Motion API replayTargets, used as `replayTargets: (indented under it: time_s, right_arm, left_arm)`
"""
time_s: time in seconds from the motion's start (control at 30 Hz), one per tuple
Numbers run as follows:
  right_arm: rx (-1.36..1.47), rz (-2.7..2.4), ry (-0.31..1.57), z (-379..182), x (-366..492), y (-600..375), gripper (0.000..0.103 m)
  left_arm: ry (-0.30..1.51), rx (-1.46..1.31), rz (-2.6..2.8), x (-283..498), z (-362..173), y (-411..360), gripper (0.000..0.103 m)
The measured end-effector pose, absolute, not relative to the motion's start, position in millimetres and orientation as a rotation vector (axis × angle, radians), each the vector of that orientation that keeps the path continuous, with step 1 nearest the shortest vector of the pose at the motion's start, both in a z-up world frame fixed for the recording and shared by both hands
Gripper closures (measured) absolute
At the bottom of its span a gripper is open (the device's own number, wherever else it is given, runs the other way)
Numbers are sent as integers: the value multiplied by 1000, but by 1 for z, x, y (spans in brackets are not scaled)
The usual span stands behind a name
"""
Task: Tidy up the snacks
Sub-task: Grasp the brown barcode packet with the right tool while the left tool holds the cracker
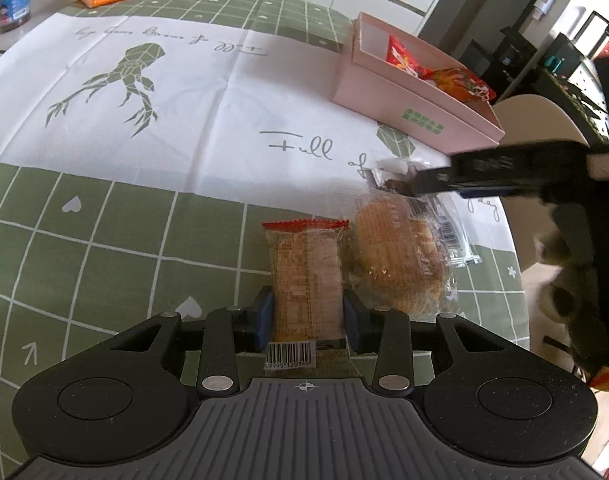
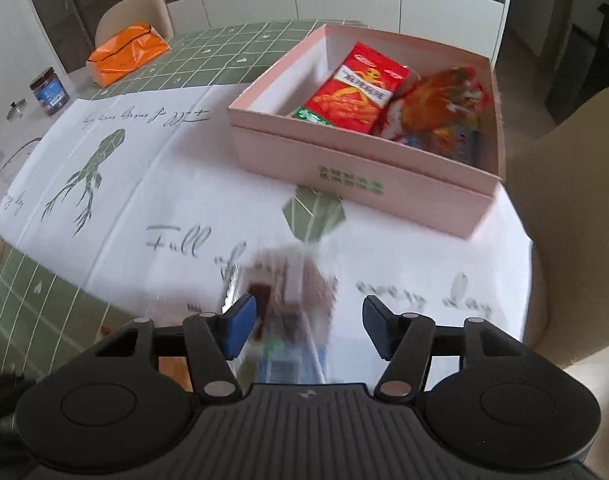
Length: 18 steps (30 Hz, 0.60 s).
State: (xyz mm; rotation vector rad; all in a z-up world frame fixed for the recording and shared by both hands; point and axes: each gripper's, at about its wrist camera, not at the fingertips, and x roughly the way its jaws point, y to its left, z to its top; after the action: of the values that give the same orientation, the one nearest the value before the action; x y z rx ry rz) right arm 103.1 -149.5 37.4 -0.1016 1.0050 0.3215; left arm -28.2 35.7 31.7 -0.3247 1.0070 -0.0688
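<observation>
Slippage threatens: left gripper (image 1: 307,318) pinches an orange biscuit packet (image 1: 306,276) on the tablecloth, while right gripper (image 2: 306,326) stands spread around a blurred clear-wrapped snack (image 2: 294,292) (unclamped), short of the pink box (image 2: 356,168).

Soft, even daylight, moderately bright, no hard shadows. Faint shade only under the box (image 2: 344,168) and beneath the tongs' linkages. Mild sheen on the white part of the worktop (image 1: 184,80), stronger glare on the clear wrapper (image 2: 288,292) between the right tongs (image 2: 309,326). Heavy motion blur on that wrapper and on lettering just beyond the right tongs. Sharp around the left tongs (image 1: 307,316): barcode on the cake pack (image 1: 306,276) legible. Blurred smear on the right tongs' arm seen off to the right. Strong fisheye bending, grid lines curved, corners dark.
</observation>
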Motion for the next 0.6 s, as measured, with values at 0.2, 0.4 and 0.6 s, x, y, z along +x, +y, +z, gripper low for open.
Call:
replayTargets:
  time_s: [0.2, 0.4, 0.6]
  right_arm:
    - [-163, 348, 1046, 29, 105, -130, 67]
    - [-181, 376, 1024, 51, 74, -147, 86]
    - [-188, 340, 1030, 49, 62, -167, 86]
  left_arm:
    - [1014, -340, -67, -27, 32, 38, 61]
    - [1025, -344, -74, -22, 32, 39, 61]
    - [1019, -329, -72, -19, 32, 35, 61]
